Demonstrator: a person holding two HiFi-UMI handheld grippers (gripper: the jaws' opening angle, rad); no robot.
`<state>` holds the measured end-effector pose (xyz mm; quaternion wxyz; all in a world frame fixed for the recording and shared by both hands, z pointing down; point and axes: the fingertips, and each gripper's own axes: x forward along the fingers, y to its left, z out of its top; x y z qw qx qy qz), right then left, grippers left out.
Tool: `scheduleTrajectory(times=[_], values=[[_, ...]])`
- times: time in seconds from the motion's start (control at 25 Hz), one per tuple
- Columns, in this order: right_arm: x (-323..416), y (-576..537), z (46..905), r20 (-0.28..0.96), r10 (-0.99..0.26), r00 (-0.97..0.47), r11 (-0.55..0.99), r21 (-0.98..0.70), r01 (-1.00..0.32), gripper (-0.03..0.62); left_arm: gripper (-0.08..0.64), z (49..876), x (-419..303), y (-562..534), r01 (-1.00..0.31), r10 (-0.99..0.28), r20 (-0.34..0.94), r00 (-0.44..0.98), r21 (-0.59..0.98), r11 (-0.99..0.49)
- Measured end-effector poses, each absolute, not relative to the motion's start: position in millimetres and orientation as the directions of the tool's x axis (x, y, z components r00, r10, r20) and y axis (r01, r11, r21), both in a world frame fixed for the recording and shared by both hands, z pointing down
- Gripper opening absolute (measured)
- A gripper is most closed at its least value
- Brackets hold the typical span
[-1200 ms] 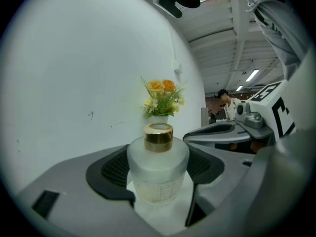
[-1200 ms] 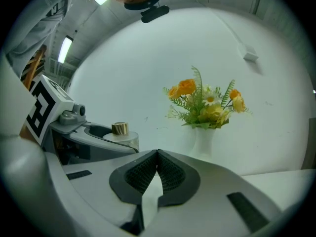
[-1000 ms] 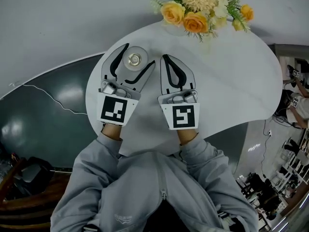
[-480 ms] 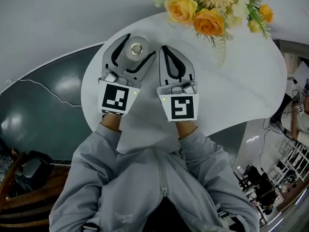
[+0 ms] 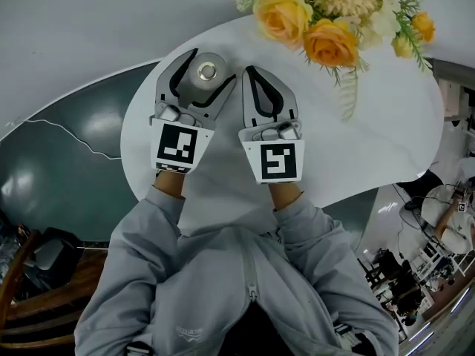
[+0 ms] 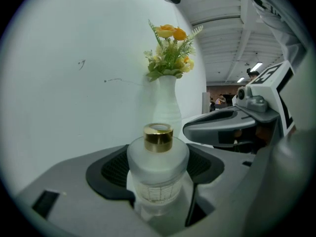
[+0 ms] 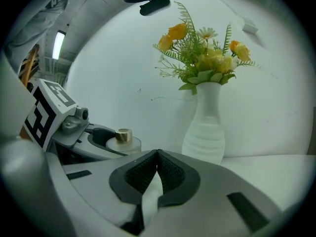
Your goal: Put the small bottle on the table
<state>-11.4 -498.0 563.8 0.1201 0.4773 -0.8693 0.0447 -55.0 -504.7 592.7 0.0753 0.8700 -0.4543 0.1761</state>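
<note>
Table [image 5: 371, 139]: white, rounded top, plenty of bare surface, sits directly under both grippers. Vase [image 7: 205, 132] of yellow flowers stands at the far side, ahead and to the right of the grippers, well apart from them.

Left gripper [image 5: 210, 67]: jaws clamped on the small bottle [image 6: 158, 167], pads against its frosted body on both sides, below the shoulder. Right gripper [image 5: 252, 76]: jaws pressed together with nothing between them, parked just beside the left one on its right. It's idle, so left is the only one that matters here.

Bottle is upright, long axis vertical, gold cap [image 6: 158, 136] pointing up, neck clear above the pads. From above it's over the far-left part of the tabletop, not far from that edge but inside it. Base is hidden by the jaws in every view, so can't tell if it's touching down yet or hanging just above.

Relation that counts: table lies straight below the bottle, along the bottle's own axis. My read: placement is a plain vertical drop, then spread the jaws sideways and back off toward the near side. Main risk is tipping it if the jaws drag on release. The edge on the left deserves a glance too.
</note>
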Motion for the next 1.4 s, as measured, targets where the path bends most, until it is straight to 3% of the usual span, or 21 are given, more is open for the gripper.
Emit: scheduleTrajectory(times=[0.6,0.88,1.2,1.24,1.32,1.4], values=[[-8,-498,558,0.251,-0.826,-0.504,0.528,0.035,-0.848,0.026,0.334,599,-53,-509,-0.816,-0.764,0.386,0.518,-0.048,-0.577],[-4,-488,538,0.234,-0.836,-0.496,0.523,0.069,-0.849,0.026,0.370,590,-54,-500,-0.829,-0.784,0.374,0.496,-0.065,-0.556],[4,-457,493,0.208,-0.854,-0.478,0.503,0.089,-0.860,0.026,0.367,537,-82,-465,-0.906,-0.869,0.289,0.402,-0.011,-0.423],[5,-452,487,0.204,-0.855,-0.476,0.502,0.095,-0.860,0.026,0.349,526,-84,-459,-0.913,-0.882,0.266,0.389,-0.017,-0.408],[6,-443,472,0.187,-0.861,-0.473,0.495,0.102,-0.863,0.026,0.196,501,-86,-449,-0.924,-0.904,0.218,0.368,-0.024,-0.382],[7,-437,457,0.162,-0.873,-0.461,0.479,0.101,-0.872,0.026,0.097,477,-89,-443,-0.932,-0.919,0.184,0.349,-0.035,-0.361]])
